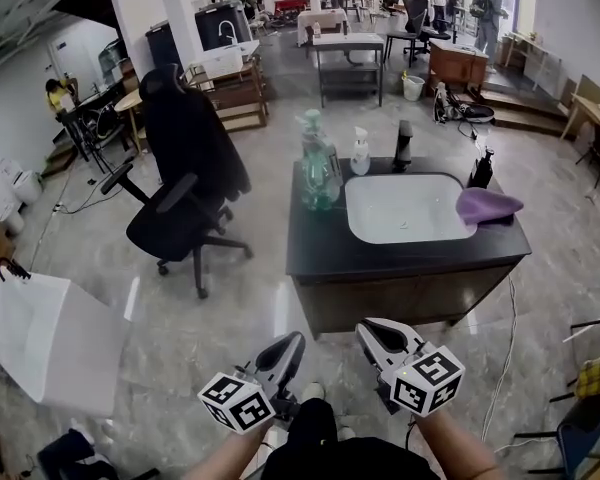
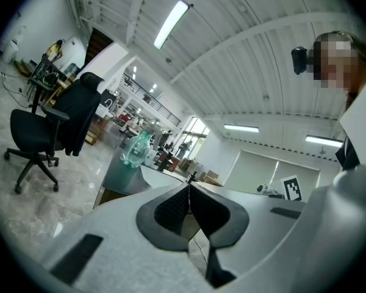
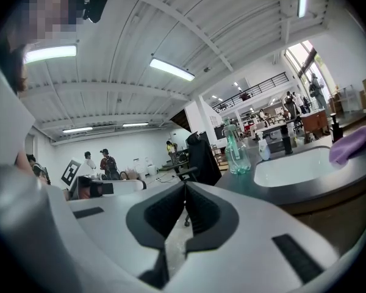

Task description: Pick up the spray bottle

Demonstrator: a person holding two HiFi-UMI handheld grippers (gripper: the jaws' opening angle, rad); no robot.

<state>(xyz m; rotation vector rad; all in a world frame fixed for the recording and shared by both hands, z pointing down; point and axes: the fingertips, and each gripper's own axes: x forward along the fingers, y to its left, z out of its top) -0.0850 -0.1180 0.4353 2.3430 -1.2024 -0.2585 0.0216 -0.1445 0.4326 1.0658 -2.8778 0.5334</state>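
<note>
the left gripper [image 1: 291, 342] and the right gripper [image 1: 369, 331] sit lowest and closest in the head view, side by side above the person's forearms; each has its jaws pressed together with nothing between them, as each gripper's own view shows plainly; both point ahead at the dark counter [image 1: 320, 253], whose near edge is well apart from their tips; take the white basin [image 1: 405, 208] sunk in that counter as the landmark; the spray bottle [image 1: 360, 153], small and white with a trigger head, stands upright just beyond the basin's far left corner, with a taller green bottle [image 1: 318, 168] just to the left of it and a black dispenser [image 1: 404, 145] behind the basin's far rim; a purple cloth [image 1: 488, 206] lies over the basin's right edge; the spray bottle's long axis is vertical, while the grippers look roughly level, so jaws would meet its body side-on; it lies almost straight ahead of the right gripper and a little right of the left one's line, so the right looks the better placed; i judge the reach not yet begun, and the jaws must spread before any pinch; the green bottle's closeness could crowd the left-hand jaw.
</note>
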